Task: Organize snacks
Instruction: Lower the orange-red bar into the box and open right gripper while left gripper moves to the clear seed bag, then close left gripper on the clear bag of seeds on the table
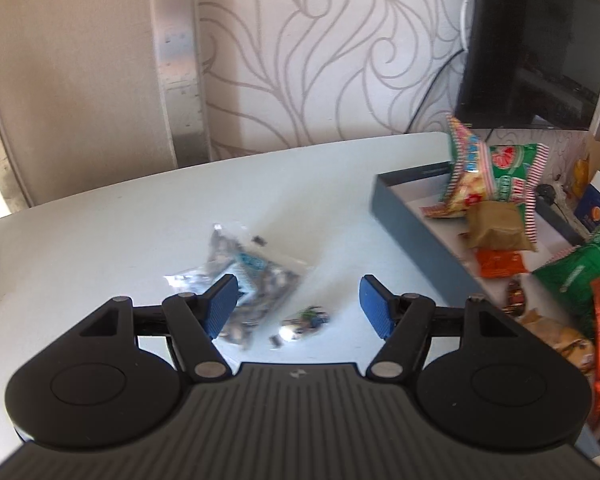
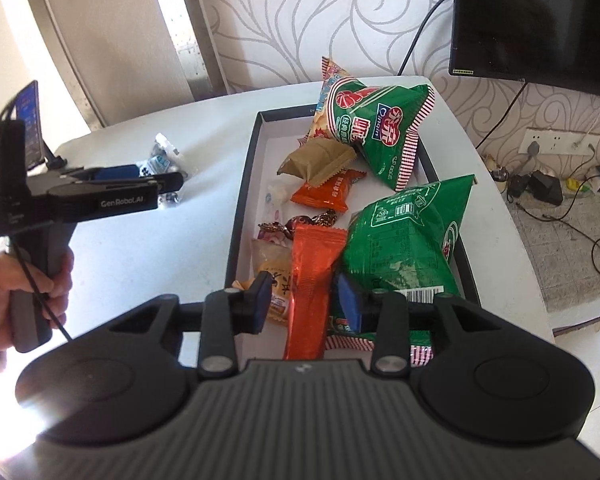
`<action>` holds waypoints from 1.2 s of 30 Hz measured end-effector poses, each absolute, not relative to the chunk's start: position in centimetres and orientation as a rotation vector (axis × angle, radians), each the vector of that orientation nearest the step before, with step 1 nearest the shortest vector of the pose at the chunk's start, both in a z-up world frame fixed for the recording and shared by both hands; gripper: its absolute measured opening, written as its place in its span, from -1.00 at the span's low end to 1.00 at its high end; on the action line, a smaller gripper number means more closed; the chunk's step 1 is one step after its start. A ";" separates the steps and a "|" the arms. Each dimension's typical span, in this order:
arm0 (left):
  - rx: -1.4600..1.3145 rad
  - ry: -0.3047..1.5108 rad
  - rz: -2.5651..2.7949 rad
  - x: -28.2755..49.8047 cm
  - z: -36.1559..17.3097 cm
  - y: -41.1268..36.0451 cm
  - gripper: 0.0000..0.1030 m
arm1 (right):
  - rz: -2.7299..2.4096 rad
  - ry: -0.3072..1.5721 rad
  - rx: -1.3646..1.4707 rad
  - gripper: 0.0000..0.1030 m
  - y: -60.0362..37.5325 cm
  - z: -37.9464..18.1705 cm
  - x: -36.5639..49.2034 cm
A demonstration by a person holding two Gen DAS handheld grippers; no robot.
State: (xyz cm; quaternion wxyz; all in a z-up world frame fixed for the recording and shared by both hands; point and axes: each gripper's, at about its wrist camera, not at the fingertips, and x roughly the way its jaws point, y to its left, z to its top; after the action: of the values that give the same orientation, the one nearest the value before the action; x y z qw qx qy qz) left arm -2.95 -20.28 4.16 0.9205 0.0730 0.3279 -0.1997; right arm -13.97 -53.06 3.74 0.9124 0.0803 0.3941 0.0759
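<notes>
Lying on the white table (image 1: pixel 100 220) are a clear packet (image 1: pixel 244 276) and a small candy (image 1: pixel 306 322). The left gripper (image 1: pixel 296 308) hangs over them, its jaws wide apart and holding nothing. Next comes the dark box (image 2: pixel 246 184) full of snacks. The right gripper (image 2: pixel 306 300) is over it, jaws partly apart, with a long orange packet (image 2: pixel 314 280) between them; the pads are not squeezing it.
</notes>
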 end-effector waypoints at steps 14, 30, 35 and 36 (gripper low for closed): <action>0.180 0.682 -0.362 2.6 2.1 -18.7 0.73 | 0.160 0.799 0.181 -0.20 -52.3 5.2 -15.7; 0.072 0.722 -0.308 1.5 0.9 -14.8 0.48 | 0.237 0.792 0.128 -0.20 -50.3 6.0 -15.0; 0.052 0.723 -0.262 -0.6 1.0 -11.6 0.48 | 0.330 0.802 0.054 -0.20 -47.0 5.9 -12.8; 0.050 0.722 -0.256 -1.1 1.0 -11.1 0.48 | 0.354 0.803 0.037 -0.20 -45.9 5.8 -12.2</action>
State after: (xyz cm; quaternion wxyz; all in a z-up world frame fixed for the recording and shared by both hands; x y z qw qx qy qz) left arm -1.11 -11.13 1.05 0.9272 0.0245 0.3522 -0.1251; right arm -12.18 -45.90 5.80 0.9050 0.0178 0.3889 0.1714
